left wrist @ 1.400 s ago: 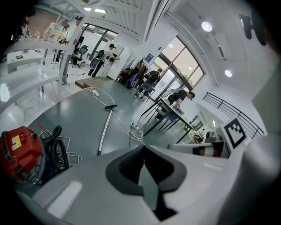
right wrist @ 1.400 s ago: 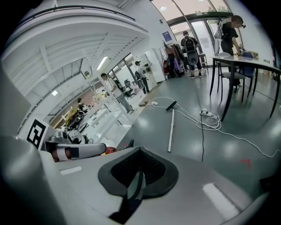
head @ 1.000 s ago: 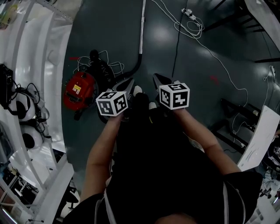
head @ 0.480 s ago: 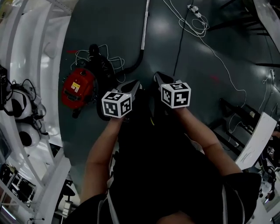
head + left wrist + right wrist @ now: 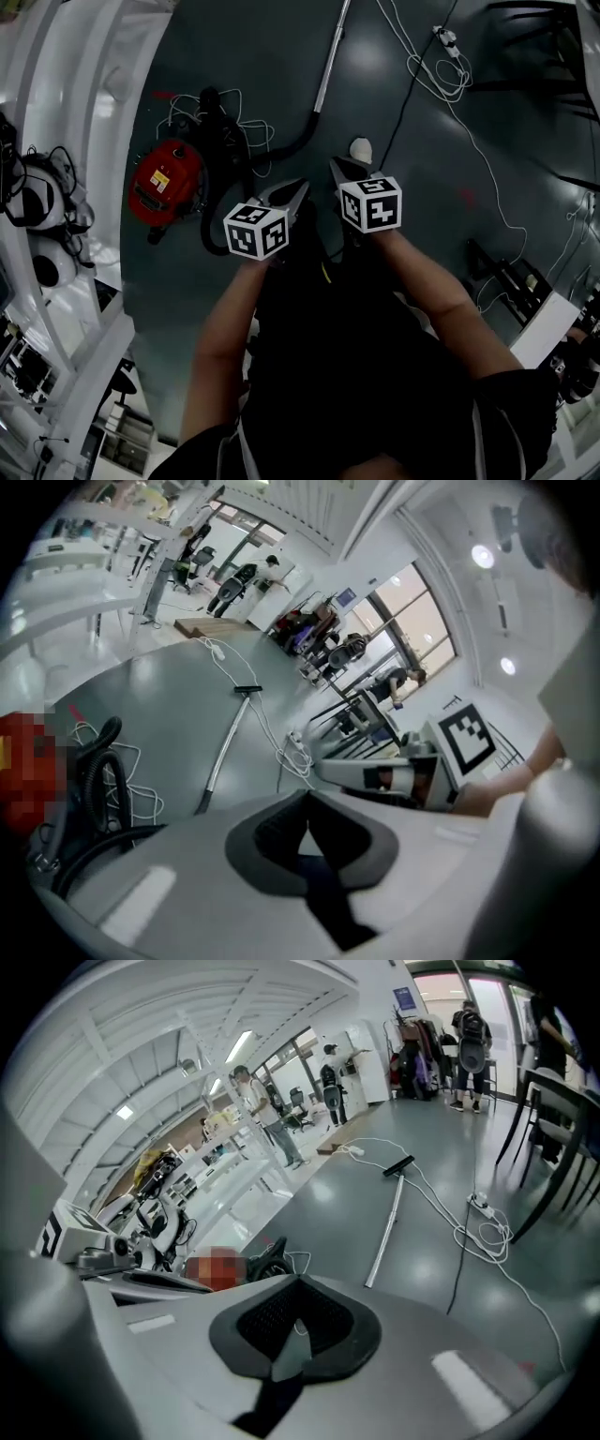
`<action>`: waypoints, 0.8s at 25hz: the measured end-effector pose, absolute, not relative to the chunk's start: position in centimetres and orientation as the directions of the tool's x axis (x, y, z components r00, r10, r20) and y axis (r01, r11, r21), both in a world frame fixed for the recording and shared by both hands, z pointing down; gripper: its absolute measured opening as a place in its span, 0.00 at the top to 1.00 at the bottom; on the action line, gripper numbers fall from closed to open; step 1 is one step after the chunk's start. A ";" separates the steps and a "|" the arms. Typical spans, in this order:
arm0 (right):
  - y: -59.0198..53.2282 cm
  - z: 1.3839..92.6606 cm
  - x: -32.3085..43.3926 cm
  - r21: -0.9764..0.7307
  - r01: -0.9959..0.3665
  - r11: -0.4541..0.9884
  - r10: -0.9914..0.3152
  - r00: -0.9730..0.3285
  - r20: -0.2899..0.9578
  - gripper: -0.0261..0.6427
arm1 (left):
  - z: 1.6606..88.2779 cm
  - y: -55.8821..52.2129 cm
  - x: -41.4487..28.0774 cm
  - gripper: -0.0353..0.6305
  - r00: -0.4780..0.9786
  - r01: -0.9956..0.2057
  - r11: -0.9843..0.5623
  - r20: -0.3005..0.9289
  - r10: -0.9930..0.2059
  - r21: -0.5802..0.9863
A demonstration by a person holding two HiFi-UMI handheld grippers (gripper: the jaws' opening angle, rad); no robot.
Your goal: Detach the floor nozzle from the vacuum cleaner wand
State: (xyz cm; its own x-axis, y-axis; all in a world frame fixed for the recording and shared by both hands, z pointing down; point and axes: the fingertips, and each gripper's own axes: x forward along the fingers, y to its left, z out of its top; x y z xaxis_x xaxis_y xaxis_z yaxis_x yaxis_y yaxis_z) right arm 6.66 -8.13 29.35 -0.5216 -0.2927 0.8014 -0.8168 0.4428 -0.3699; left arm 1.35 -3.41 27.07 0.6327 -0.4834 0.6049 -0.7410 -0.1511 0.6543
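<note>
Two jaws shut and empty, floor nozzle well ahead.
My left gripper and right gripper hold nothing; I should go closer, open both, steady the wand with one and pull the floor nozzle straight off. The wand is slim and silver, flat on the floor; the floor nozzle, dark and wide, sits at its far end, well apart from me.

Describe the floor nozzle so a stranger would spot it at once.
On the dark floor, a black hose runs from the red vacuum canister to a long silver wand. The floor nozzle is the short black crossbar at the wand's far end, the only dark piece beside thin white cables.
</note>
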 end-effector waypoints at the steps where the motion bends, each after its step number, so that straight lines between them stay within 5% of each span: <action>1: -8.9 29.7 6.9 -0.365 -0.806 0.467 -0.282 -0.527 0.802 0.97 | 27.7 -3.9 1.7 0.93 0.619 -0.751 -0.139 0.614 -0.490 0.646; 20: -16.5 46.1 11.7 -0.352 -0.731 0.585 -0.184 -0.542 0.820 0.96 | 44.8 -10.0 8.6 0.93 0.526 -0.819 -0.029 0.728 -0.440 0.573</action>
